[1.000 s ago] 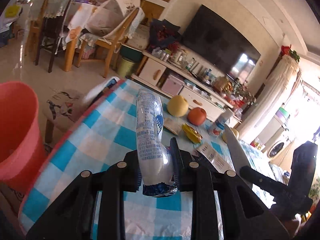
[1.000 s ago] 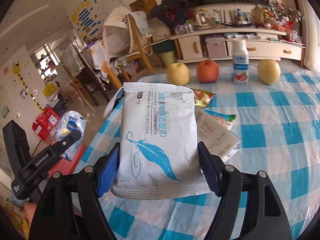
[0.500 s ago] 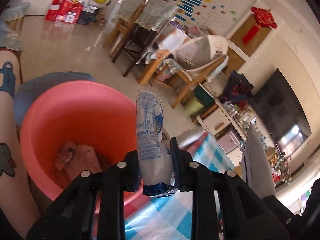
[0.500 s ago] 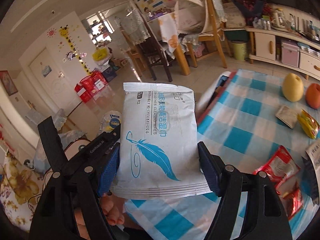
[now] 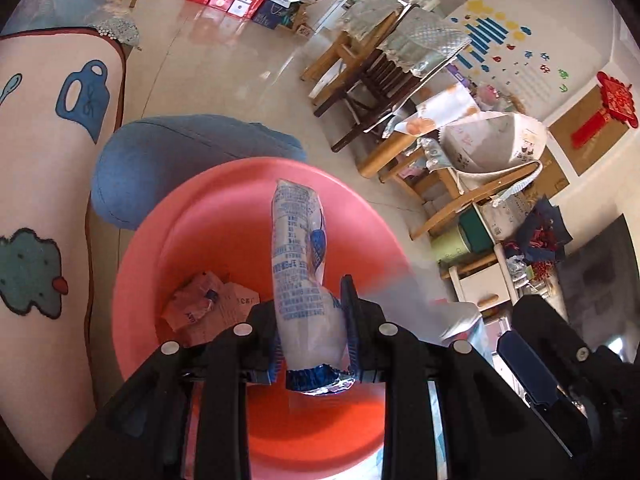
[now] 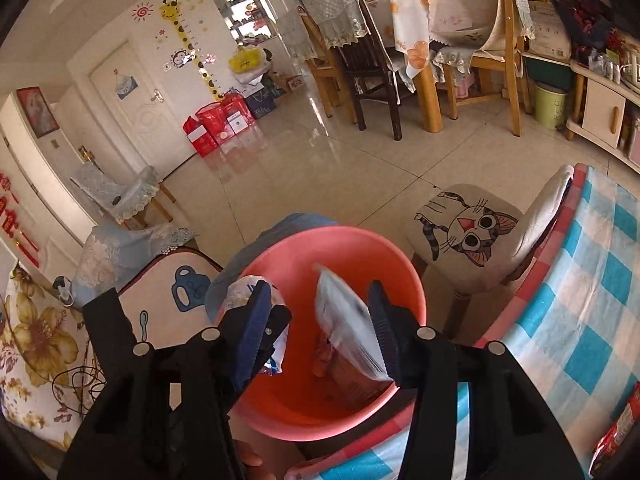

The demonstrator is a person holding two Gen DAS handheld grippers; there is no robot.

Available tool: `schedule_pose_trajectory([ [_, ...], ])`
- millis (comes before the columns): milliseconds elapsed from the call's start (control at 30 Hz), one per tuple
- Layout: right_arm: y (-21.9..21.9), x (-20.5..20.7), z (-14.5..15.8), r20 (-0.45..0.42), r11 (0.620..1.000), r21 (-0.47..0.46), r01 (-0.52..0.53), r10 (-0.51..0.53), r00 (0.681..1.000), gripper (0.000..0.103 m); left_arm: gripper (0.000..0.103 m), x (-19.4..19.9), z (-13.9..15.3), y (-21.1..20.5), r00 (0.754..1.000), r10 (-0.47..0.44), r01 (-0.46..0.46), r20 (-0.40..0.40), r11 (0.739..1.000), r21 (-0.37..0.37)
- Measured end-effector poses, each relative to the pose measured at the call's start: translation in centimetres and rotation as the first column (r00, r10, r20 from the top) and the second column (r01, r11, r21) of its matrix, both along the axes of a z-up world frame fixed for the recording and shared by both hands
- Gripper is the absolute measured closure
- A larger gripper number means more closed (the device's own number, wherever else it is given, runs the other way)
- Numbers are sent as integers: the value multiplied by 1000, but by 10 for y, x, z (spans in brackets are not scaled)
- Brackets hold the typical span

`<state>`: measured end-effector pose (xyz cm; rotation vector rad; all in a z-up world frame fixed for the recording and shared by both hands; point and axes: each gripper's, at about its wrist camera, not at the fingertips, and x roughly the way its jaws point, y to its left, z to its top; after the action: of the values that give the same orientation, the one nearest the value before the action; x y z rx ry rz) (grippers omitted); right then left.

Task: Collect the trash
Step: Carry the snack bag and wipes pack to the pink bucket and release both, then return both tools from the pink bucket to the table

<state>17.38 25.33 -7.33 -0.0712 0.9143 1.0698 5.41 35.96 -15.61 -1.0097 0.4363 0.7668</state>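
Setting: tiled living-room floor (image 6: 360,168), checked desk (image 6: 592,320) at right.
Bin: round pink plastic basin (image 5: 224,216), moved beneath both hand-held grippers.
Left hand-held gripper (image 5: 312,344): clamps crumpled white-and-blue plastic wrapper (image 5: 298,248) over basin.
Right hand-held gripper (image 6: 320,332): jaws just narrowed, gap remains; white wet-wipes pack (image 6: 344,320) slipping, blurred, into basin.

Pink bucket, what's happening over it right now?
A person is dumping trash. The left gripper is shut on a crumpled plastic wrapper above the pink bucket, which already holds some paper. The right gripper has just been closing its jaws. The wipes pack sits tilted and blurred between them over the bucket, apparently loose.
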Motion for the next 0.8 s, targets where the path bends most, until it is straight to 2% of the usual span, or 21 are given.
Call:
schedule_pose_trajectory([
  [67,-1,3,-5,7,1000,-7,21,-21,1000,41,72,5,-1,1,1000,-20,20,-12,1000,11],
  [133,-13,5,-10,-3,999,15,45,-45,999,25,48,9,2,-1,999,-34,35,-34,998,44],
  [200,-26,8,-16,3,995,14,98,-98,995,22,39,11,4,-2,999,-35,37,-26,997,62],
  [267,-38,10,-20,-3,990,13,138,-138,990,21,36,14,5,-5,999,-48,50,-24,996,79],
  [333,-53,10,-23,-9,983,18,182,-182,983,15,29,17,8,-10,998,-59,62,-30,992,109],
  [367,-61,10,-24,-8,979,20,205,-205,979,14,21,18,10,-13,998,-54,58,-38,990,129],
  [567,-106,6,-26,2,957,24,290,-290,957,14,15,16,20,-33,997,-32,16,67,974,224],
  [700,-135,3,-26,14,948,39,317,-318,948,14,12,24,28,-48,992,-94,64,85,949,309],
  [800,-153,-1,-25,38,941,57,333,-335,941,14,12,34,33,-59,985,-158,126,63,928,351],
])
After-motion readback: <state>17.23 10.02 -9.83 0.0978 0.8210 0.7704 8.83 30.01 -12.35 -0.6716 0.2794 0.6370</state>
